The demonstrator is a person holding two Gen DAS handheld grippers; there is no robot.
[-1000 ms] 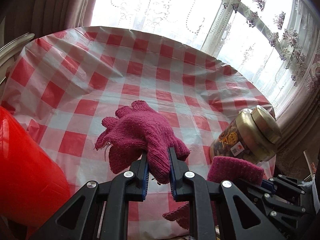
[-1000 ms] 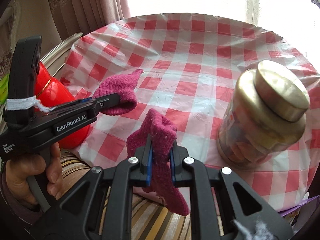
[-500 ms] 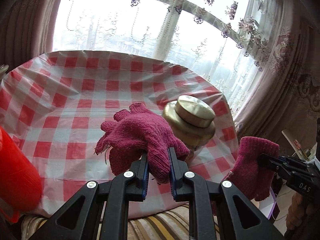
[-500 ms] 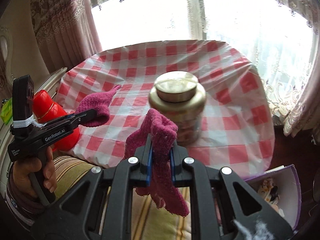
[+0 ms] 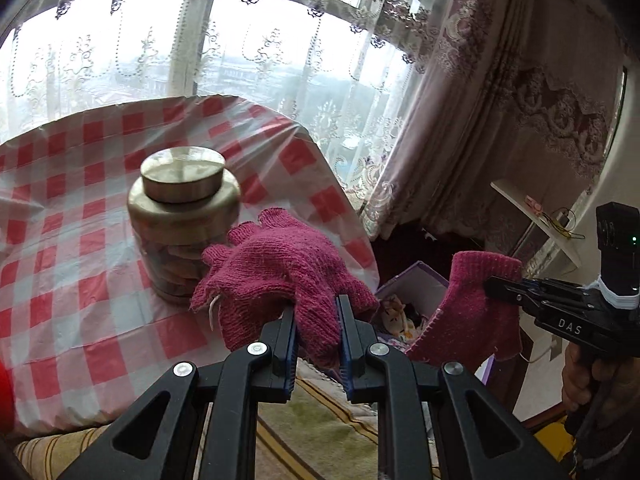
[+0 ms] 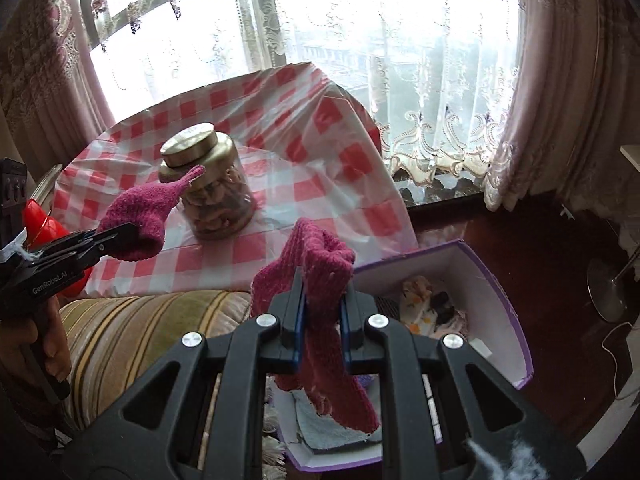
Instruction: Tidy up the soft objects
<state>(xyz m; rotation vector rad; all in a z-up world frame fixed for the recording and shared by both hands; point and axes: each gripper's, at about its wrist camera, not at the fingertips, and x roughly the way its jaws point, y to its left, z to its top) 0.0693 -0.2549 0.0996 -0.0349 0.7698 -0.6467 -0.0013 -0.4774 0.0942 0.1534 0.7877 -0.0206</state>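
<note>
Two magenta knit gloves are held up in the air. My left gripper [image 5: 316,320] is shut on one glove [image 5: 280,272], which fans out above the table's edge. My right gripper [image 6: 322,296] is shut on the other glove [image 6: 320,264], which droops between its fingers over a purple-edged white box [image 6: 500,292] on the floor. In the left wrist view the right gripper [image 5: 490,284] and its glove [image 5: 476,312] are at the right. The right wrist view has the left gripper [image 6: 124,232] and its glove [image 6: 144,220] at the left.
A gold-lidded glass jar [image 6: 208,184] stands on the red-checked tablecloth [image 6: 320,152]. A striped cushion [image 6: 140,320] lies below the table's near edge. A red object [image 6: 44,220] sits at the far left. The box holds cloth items [image 6: 428,304]. Curtains and a window are behind.
Both grippers have swung to the right, off the table, each with its glove still held. The jar has slid left in both views and the purple box has come into sight.
</note>
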